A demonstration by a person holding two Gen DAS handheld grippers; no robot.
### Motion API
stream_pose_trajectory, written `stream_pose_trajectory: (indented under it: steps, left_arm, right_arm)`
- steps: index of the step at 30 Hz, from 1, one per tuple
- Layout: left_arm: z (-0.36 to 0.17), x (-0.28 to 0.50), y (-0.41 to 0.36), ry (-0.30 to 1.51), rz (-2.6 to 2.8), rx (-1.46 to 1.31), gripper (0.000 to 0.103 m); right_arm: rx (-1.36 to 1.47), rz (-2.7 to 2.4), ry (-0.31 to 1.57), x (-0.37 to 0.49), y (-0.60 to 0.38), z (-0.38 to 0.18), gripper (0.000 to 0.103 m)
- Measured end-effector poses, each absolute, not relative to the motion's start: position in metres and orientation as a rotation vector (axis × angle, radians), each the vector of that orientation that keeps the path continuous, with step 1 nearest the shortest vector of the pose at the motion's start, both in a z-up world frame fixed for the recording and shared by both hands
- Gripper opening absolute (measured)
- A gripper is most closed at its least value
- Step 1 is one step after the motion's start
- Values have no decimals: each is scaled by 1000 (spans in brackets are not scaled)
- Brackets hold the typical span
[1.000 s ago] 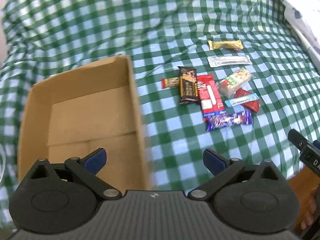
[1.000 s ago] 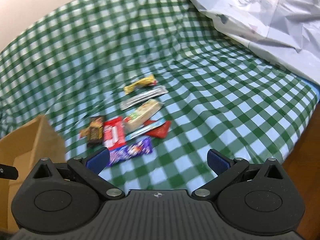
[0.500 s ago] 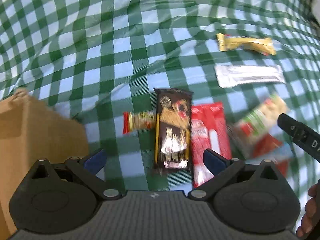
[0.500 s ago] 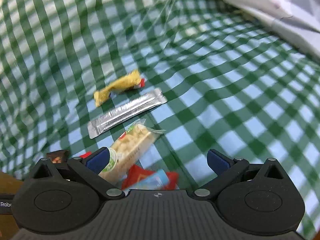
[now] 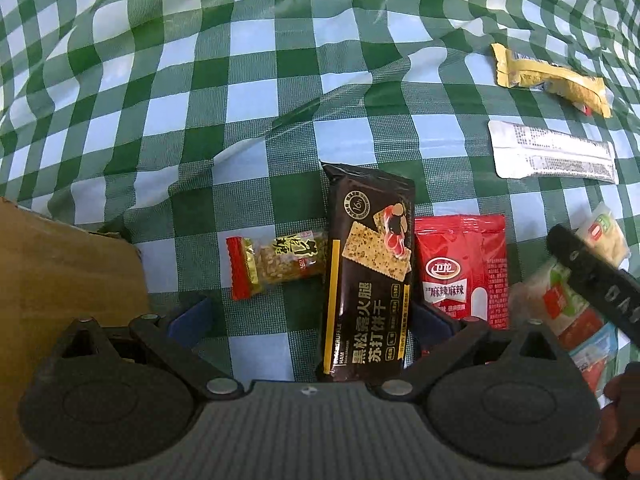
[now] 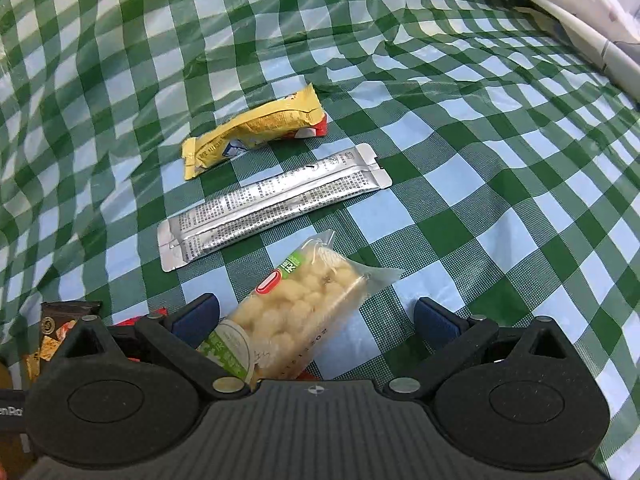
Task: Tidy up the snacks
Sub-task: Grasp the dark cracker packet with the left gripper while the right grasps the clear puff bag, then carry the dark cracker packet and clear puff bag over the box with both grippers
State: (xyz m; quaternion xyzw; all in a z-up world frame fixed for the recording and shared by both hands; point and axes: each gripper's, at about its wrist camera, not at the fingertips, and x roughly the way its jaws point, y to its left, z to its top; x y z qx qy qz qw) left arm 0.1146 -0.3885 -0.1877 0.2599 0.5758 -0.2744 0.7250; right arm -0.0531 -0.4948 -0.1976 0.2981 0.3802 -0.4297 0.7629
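STEP: pick approach | LEFT: left gripper [image 5: 308, 318] jaws apart, straddling dark brown cracker packet [image 5: 368, 272] on checked cloth | RIGHT: right gripper [image 6: 316, 318] jaws apart over clear puffed-snack bag [image 6: 296, 316] | NEXT: lower, close, carry to cardboard box [image 5: 60, 276].

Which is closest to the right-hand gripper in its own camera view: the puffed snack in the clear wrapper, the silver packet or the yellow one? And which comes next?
1. Clear-wrapped puffed snack: between the open right gripper fingers, toward the left one.
2. Silver packet: just beyond, lying diagonally.
3. Yellow packet: farthest, behind the silver one.
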Motion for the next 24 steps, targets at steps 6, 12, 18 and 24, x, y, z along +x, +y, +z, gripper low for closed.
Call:
stream_pose_trajectory:
  steps: [6, 12, 18, 24]
  left_arm:
    - [-150, 111, -375, 1212, -695, 440, 36]
    - [-109, 91, -357, 1170, -783, 368, 17]
    - [-61, 67, -322, 1117, -831, 316, 15]
    - [-20, 41, -278, 1109, -858, 267, 15]
  right_arm:
    - [590, -863, 798, -55, -484, -181, 39]
    - [627, -821, 683, -80, -478, -151, 38]
    - [590, -803, 542, -110, -457, -99, 38]
    - [608, -794, 538, -142, -422, -74, 38]
